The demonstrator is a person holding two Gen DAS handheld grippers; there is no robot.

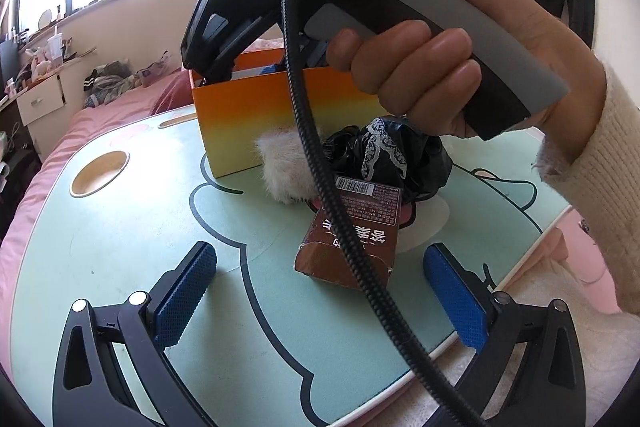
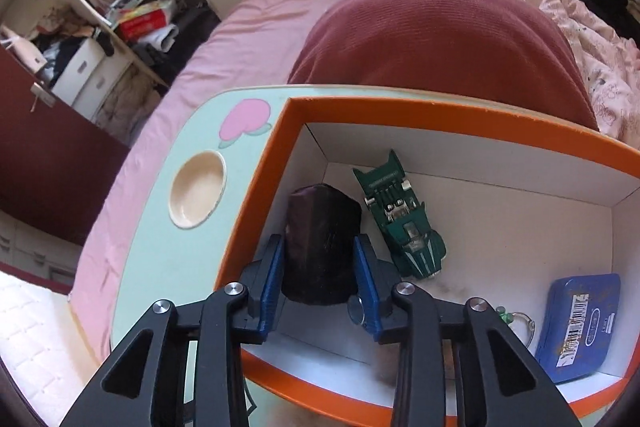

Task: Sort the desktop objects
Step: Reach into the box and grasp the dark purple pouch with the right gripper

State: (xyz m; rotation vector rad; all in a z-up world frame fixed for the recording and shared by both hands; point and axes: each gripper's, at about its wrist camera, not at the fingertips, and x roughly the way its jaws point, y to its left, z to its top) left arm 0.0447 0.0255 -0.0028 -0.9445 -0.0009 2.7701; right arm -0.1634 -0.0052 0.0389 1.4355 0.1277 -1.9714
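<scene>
From the left wrist view, the left hand-held gripper (image 1: 320, 291) hung with its blue pads spread wide and nothing between them, just above the pale green surface (image 1: 120, 247). Ahead of it lay a brown carton (image 1: 352, 239), and behind that a white fluffy thing (image 1: 276, 163) and a crumpled black bag (image 1: 396, 155), all near the front wall of the orange box (image 1: 248, 119). A hand (image 1: 432, 67) held the right tool by its grey grip, nose tipped into the box, its black cable (image 1: 320, 187) trailing across the view.

From the right wrist view, the right hand-held gripper (image 2: 320, 267) was clamped on a dark block (image 2: 322, 247), its pads pressing both sides. The block sat inside the box (image 2: 440, 119), close to its left wall; whether it touched the floor of the box I could not tell. Beside it lay a green toy car (image 2: 400, 223), and further right a blue tin (image 2: 580, 323) and a ring (image 2: 520, 323).

The step in hand looked like dropping the block into the box. The next move likely called for spreading the jaws and lifting clear without catching the car, then going for the carton, bag or fluffy thing left on the surface.
</scene>
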